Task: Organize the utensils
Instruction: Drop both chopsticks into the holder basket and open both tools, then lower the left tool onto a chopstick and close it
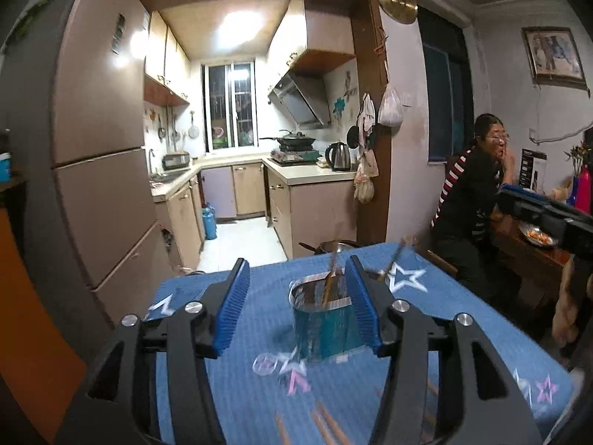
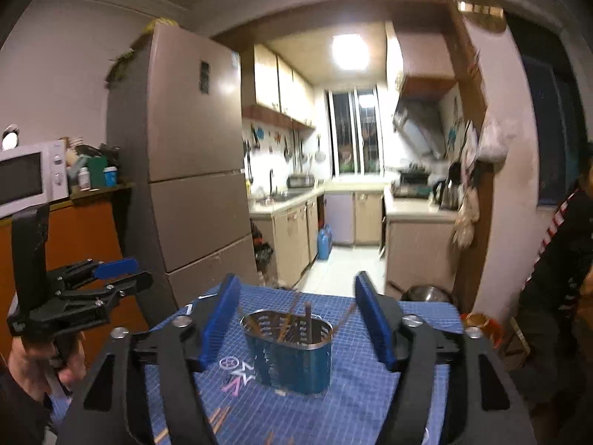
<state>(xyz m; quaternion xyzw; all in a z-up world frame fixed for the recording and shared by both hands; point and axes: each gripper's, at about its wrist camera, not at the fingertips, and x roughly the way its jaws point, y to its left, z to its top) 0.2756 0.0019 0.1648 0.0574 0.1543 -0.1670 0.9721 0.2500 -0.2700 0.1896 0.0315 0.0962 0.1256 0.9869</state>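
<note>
The metal utensil holder (image 2: 287,352) stands upright near the middle of the table (image 2: 370,389), on a blue cloth (image 1: 463,333) printed with stars. Several wooden chopsticks (image 2: 307,324) lean inside it, their tops fanning out over the perforated rim (motion blur softens them in both wrist views). More chopsticks (image 1: 328,426) lie loose on the cloth at the near edge, closer to the cameras than the holder.

The right tongs (image 2: 296,326) stand wide apart, blue pads on either side of the holder without touching it, and nothing is gripped. The left tongs (image 1: 298,307) are also apart and empty; in the left wrist view the holder sits between the pads, close against the right-hand one, though whether it touches cannot be told. From the right wrist view the left tongs appear off to the left beyond the table's edge, held by a hand (image 2: 33,367).

Beyond the table a tall refrigerator (image 2: 192,170) stands beside the opening to a kitchen. A microwave (image 2: 31,176) sits on an orange cabinet at far left. A person (image 1: 470,200) in a dark striped top sits at another table to the right.
</note>
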